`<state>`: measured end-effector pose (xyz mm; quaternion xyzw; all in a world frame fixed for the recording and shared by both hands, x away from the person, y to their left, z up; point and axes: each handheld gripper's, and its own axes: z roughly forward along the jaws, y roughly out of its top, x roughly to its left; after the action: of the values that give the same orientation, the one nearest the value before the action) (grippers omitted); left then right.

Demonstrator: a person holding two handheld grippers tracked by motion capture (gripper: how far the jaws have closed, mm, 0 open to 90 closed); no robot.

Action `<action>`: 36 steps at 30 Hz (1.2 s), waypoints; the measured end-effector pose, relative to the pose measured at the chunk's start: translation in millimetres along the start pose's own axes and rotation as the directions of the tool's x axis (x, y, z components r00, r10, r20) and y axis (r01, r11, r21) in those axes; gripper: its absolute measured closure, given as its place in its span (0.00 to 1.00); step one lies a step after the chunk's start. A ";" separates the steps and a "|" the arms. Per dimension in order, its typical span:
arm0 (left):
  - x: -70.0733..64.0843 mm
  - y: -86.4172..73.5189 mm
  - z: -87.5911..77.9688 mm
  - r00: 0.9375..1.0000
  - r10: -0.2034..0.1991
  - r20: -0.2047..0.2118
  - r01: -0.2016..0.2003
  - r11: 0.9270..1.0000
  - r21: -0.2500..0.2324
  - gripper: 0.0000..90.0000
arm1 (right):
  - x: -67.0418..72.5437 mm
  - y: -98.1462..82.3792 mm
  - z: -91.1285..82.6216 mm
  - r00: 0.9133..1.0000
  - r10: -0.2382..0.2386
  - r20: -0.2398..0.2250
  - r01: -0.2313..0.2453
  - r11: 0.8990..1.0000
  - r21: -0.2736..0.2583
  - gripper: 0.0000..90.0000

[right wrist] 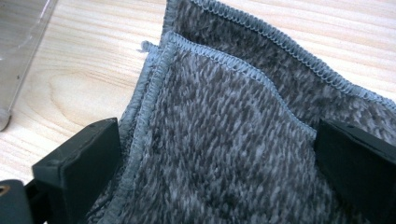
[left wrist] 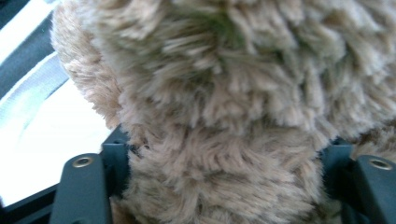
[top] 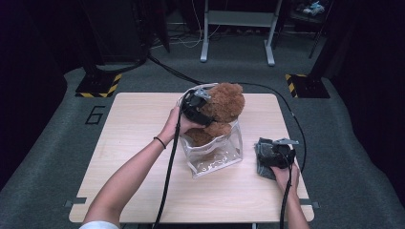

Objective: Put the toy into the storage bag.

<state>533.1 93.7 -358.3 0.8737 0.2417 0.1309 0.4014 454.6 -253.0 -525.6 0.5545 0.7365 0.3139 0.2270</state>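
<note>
Here, brown fuzzy teddy bear [top: 224, 107] in clear bag [top: 215, 155]; left claw [left wrist: 224, 186] half-open around fur.

A "6" [top: 96, 115], apparently, is marked on the floor [top: 57, 143] (left of table).

Plush bear [top: 224, 102] fuzzy; bag [top: 215, 155] glossy plastic; cloth [right wrist: 224, 140] knit.

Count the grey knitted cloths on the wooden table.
1. The folded grey knitted cloth lies near the table's right edge, beside the clear plastic bag, between the right gripper's jaws. More could be hidden beneath it.
</note>
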 end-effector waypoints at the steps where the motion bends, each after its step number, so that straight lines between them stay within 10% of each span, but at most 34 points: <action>1: -0.1 -0.4 -2.2 1.000 -0.006 -0.001 0.006 1.000 -0.015 0.30 | 0.0 0.0 0.0 1.000 0.000 0.000 0.000 1.000 0.000 0.01; 14: 2.6 -0.7 -39.9 0.997 -0.074 0.018 0.075 0.994 -0.084 0.13 | 0.0 0.1 0.0 1.000 0.000 0.000 0.000 1.000 0.000 0.01; 30: 1.7 -17.5 -11.1 0.994 -0.095 0.048 0.088 0.989 0.122 0.14 | 0.1 0.0 0.0 1.000 0.000 0.001 0.000 1.000 0.000 0.01; 36: 6.2 -26.1 -15.2 0.992 -0.117 0.045 0.111 0.988 0.106 0.15 | 0.0 0.0 0.0 1.000 0.000 0.000 0.000 1.000 0.000 0.01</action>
<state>523.6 121.3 -368.3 0.8811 0.2873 0.0728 0.3686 454.6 -253.0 -525.6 0.5546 0.7364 0.3139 0.2271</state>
